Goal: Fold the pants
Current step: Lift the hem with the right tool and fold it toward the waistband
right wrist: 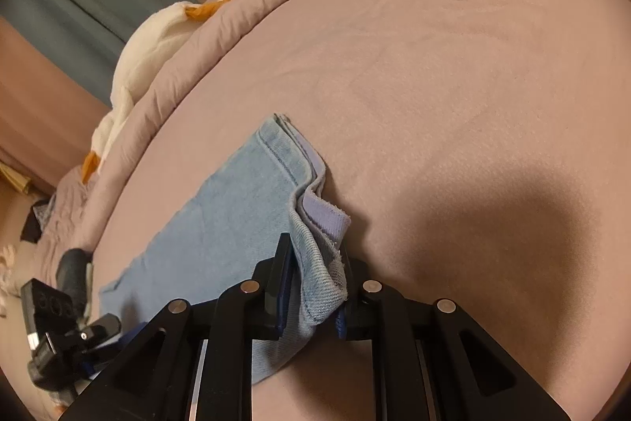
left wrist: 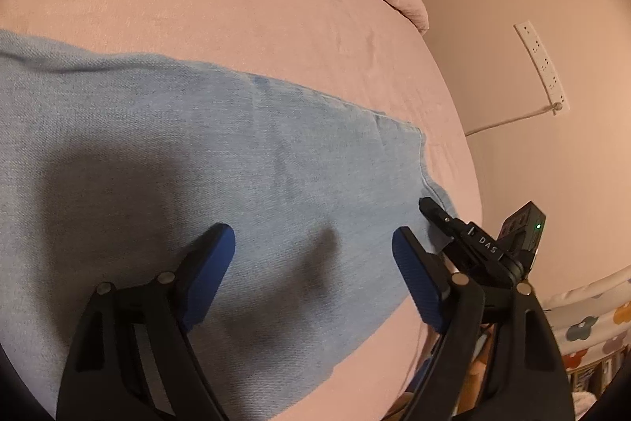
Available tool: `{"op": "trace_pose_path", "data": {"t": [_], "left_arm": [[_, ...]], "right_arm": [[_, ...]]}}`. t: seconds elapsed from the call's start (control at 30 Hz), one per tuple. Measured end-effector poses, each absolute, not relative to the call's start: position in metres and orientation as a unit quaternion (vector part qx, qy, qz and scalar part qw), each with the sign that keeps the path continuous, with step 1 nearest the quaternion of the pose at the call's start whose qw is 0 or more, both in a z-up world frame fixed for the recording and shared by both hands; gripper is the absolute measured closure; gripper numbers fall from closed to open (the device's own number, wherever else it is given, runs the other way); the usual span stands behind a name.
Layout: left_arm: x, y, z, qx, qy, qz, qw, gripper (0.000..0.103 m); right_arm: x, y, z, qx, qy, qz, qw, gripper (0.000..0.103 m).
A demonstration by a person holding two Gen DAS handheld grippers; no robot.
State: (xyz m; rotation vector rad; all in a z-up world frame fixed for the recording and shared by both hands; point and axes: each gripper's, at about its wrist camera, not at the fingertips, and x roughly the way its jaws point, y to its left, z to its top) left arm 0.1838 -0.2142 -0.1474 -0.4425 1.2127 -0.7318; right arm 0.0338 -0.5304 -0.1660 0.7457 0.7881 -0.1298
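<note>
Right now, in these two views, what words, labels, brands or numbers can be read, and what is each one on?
"DAS": white letters on the black body of the right gripper, seen in the left wrist view.
No other text is readable. The white power strip on the wall shows only sockets, no legible marking.
The jeans, the pink bed sheet and the flower-patterned fabric carry no lettering.

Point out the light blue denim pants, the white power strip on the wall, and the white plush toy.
Light blue denim pants (left wrist: 165, 129), left wrist view, flat middle of the fabric.
White power strip (left wrist: 542, 66), left wrist view, middle of its body.
White plush toy (right wrist: 146, 50), right wrist view, its white body.
</note>
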Motion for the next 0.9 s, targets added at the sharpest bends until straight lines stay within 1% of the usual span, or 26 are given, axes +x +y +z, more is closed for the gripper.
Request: {"op": "trace_pose_path", "data": {"t": [0.13, 0.27, 0.5, 0.7, 0.9], "left_arm": [[0.183, -0.216, -0.147, -0.19, 0.552, -0.33, 0.742, 0.02], [0.187, -0.218, -0.148, -0.191, 0.552, -0.329, 0.742, 0.02], [0.185, -0.225, -0.146, -0.167, 0.546, -0.326, 0.753, 0.02], [0.183, -0.226, -0.146, -0.147, 0.538, -0.331, 0.761, 0.02], [0.184, -0.206, -0.144, -0.19, 0.531, -0.328, 0.758, 0.02]], "right_arm": [[0.036, -0.529, -0.165, 0.349, 0.377, -0.064, 0.855, 0.088], [0.038, -0.521, -0.156, 0.315, 0.385, -0.075, 0.864, 0.088], [0.036, -0.498, -0.124, 0.247, 0.368, -0.081, 0.893, 0.087], [0.033, -0.468, -0.097, 0.207, 0.348, -0.047, 0.913, 0.087], [0.037, -0.437, -0.082, 0.194, 0.335, -0.009, 0.922, 0.087]]}}
